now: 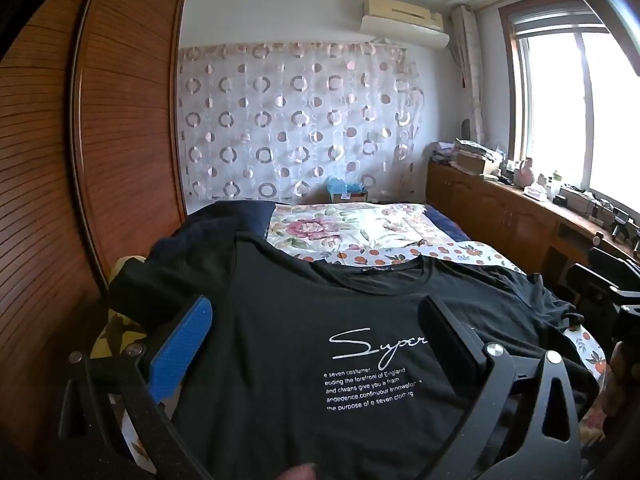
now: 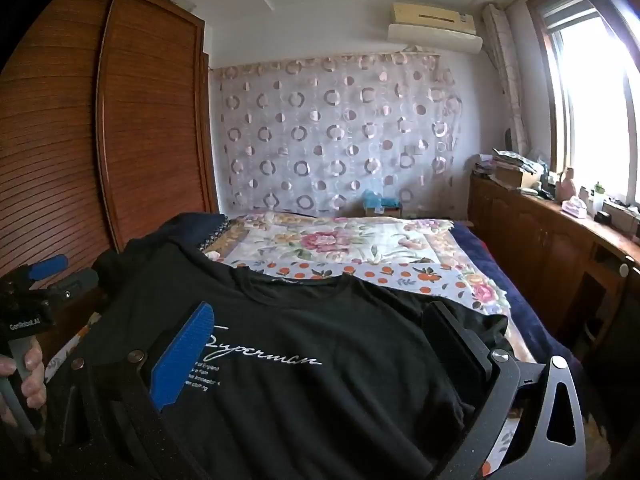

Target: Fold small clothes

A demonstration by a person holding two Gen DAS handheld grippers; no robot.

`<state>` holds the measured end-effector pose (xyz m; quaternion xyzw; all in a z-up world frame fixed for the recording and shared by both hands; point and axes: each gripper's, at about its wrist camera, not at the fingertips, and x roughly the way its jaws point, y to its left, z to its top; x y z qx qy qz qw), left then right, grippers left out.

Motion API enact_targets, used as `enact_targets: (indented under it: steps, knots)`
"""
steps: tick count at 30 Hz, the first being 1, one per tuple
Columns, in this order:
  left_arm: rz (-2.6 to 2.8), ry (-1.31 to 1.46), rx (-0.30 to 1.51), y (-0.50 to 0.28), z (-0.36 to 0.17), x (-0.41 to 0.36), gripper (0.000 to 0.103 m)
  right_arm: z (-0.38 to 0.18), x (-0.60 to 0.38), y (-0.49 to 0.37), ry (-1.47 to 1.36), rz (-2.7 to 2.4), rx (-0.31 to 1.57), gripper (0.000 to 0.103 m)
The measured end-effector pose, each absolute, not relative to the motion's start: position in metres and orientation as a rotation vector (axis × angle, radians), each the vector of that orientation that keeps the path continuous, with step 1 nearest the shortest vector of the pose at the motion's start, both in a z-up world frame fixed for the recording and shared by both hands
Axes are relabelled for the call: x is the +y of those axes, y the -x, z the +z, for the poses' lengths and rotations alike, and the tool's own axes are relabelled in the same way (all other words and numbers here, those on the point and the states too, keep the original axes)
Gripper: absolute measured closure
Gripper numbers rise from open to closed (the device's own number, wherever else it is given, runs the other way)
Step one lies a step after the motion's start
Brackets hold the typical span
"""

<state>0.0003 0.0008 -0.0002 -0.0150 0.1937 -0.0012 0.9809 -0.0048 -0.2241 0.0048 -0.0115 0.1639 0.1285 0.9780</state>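
Observation:
A black T-shirt (image 1: 328, 320) with white lettering lies spread front-up on the bed, collar toward the far side. It shows in the right wrist view too, as the same T-shirt (image 2: 320, 344). My left gripper (image 1: 316, 320) hovers over the shirt's chest, jaws wide open, nothing between the blue pad and the black one. My right gripper (image 2: 320, 324) hangs over the shirt's right half, also wide open and empty. The left gripper (image 2: 44, 276) appears at the left edge of the right wrist view, held by a hand (image 2: 32, 376). Its sleeves spread to both sides.
The bed carries a floral quilt (image 1: 360, 228) and an orange-print sheet (image 2: 400, 276). A tall wooden wardrobe (image 1: 120, 120) stands on the left. A wooden cabinet (image 2: 540, 236) with clutter runs under the window on the right. Dark clothing (image 1: 216, 220) lies at the bed's far left.

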Motion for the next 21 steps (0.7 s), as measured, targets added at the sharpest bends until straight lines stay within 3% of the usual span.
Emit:
enact_targets:
  steps: [21]
  knots:
    - [0.009,0.005,0.385,0.003,0.0012,-0.0061,0.0,0.0059,-0.2213,0.0064,0.044,0.266,0.327,0.0]
